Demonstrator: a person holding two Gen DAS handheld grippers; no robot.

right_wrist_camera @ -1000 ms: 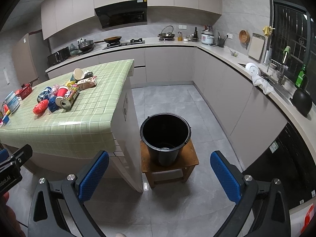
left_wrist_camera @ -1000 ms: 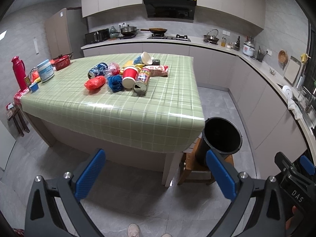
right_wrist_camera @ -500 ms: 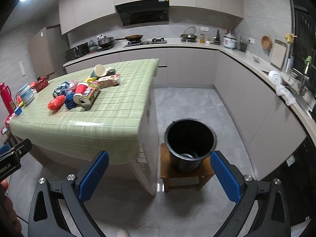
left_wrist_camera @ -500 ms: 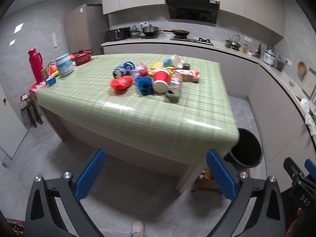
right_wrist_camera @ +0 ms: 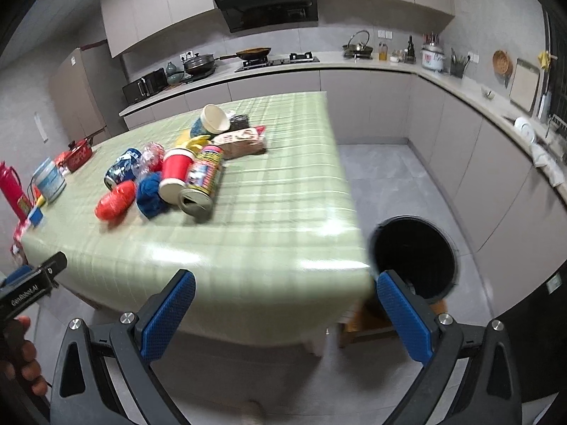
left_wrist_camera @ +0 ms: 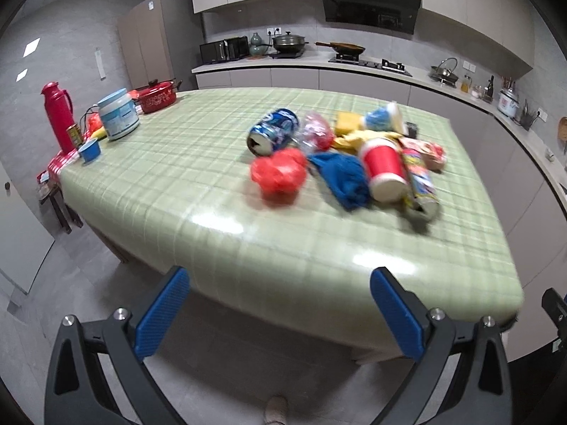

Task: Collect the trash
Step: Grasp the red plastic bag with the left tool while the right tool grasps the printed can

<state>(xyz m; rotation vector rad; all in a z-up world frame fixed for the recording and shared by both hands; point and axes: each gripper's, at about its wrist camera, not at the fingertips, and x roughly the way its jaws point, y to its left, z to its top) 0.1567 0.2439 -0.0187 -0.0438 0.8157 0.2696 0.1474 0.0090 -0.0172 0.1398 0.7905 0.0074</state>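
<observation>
Beside your table (right_wrist_camera: 290, 248), black bin (right_wrist_camera: 413, 251) only in right view, red flask (left_wrist_camera: 56, 117) clearer in left, both claws spread wide, left gripper (left_wrist_camera: 280, 315), right gripper (right_wrist_camera: 283, 315).

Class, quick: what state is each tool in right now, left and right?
Left tool: open, holding nothing.
Right tool: open, holding nothing.
</observation>
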